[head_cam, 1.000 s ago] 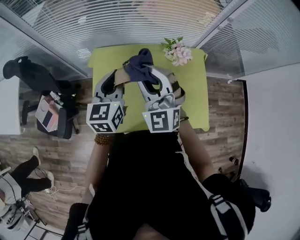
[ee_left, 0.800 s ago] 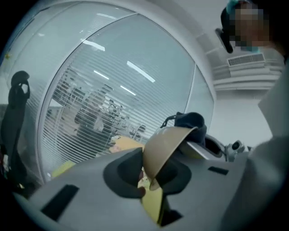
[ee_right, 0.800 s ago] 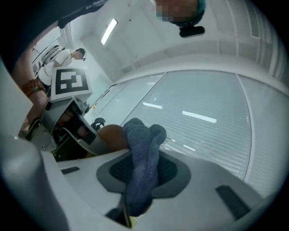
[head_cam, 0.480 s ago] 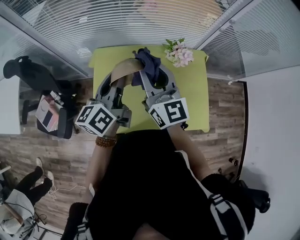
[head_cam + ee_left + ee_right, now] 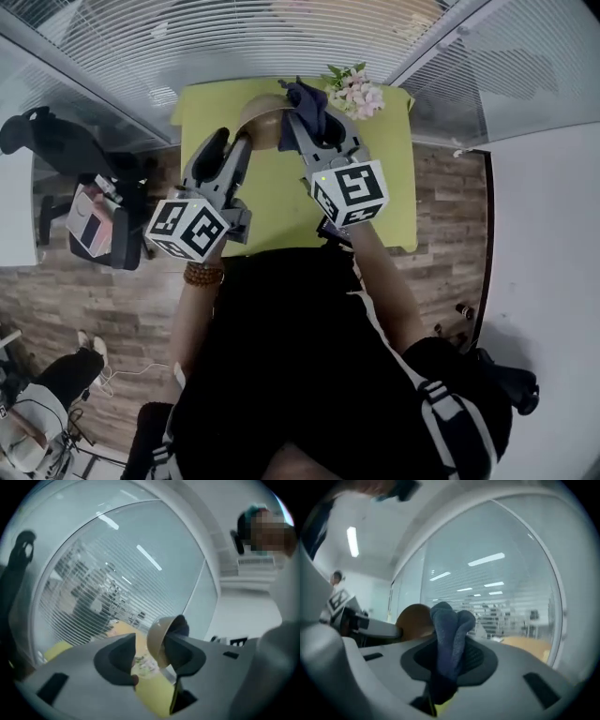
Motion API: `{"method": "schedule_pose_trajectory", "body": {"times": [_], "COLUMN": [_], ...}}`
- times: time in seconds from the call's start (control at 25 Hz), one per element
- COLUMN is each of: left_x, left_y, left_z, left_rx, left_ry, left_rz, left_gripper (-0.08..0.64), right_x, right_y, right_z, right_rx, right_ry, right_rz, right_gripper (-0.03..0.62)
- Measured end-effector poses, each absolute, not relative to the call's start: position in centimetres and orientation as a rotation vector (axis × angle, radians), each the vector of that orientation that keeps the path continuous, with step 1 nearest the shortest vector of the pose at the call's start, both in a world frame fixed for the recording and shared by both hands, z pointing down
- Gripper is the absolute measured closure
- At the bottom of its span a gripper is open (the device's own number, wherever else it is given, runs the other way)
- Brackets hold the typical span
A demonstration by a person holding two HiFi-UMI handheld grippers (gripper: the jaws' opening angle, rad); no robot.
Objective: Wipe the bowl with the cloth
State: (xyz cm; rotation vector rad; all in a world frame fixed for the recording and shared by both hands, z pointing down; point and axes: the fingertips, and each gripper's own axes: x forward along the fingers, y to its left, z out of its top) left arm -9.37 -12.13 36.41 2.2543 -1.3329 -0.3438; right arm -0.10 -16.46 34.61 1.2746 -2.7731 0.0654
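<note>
1. The left gripper (image 5: 234, 139) points level toward the far side of the green table (image 5: 389, 187). Its jaws stand wide and have just been opening. In the left gripper view the bowl's rim lies close against the right-hand pad, while the other pad is well clear of it. I read that as a let-go, not a grip.
2. The tan bowl (image 5: 261, 116) is near the table's far edge, just ahead of the left gripper's tips and between the two grippers. It stands tipped on its side. Its rounded outside faces left, and its mouth seems turned right, toward the cloth. I cannot tell whether it rests on the table or leans on the pad.
3. The dark blue cloth (image 5: 307, 105) is bunched right beside the bowl on the bowl's open side. It may already reach into the bowl.
4. The right gripper (image 5: 314, 129) pinches the cloth at a narrow setting, with a fold standing up between the pads. Its jaws have just been closing further on the cloth. This hand is the nearer one to the bowl's inside, so the wipe likely calls for a short push leftward. With the bowl unheld, that push could shove it away.
5. A small bunch of flowers (image 5: 354, 94) lies just right of the cloth and could get brushed.
</note>
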Motion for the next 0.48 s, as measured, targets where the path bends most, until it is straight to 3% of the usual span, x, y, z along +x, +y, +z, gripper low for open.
{"method": "schedule_pose_trajectory", "body": {"times": [0.12, 0.2, 0.48], "left_x": [-8.8, -8.5, -9.1], "left_y": [-12.4, -12.7, -12.7], "left_z": [37.3, 38.2, 36.4], "left_rx": [2.435, 2.421, 2.18], "left_ry": [-1.524, -1.548, -1.387], "left_rz": [0.068, 0.19, -0.261], "left_gripper": [0.388, 0.499, 0.528], "right_x": [-1.2, -2.5, -2.6], "right_y": [-14.8, -13.3, -12.5], "right_z": [33.5, 33.3, 31.0], "right_rx": [1.086, 0.997, 1.148], "right_ry": [-2.617, -2.536, -2.636], "right_rz": [-0.426, -0.611, -0.639], "right_gripper": [0.512, 0.511, 0.509]}}
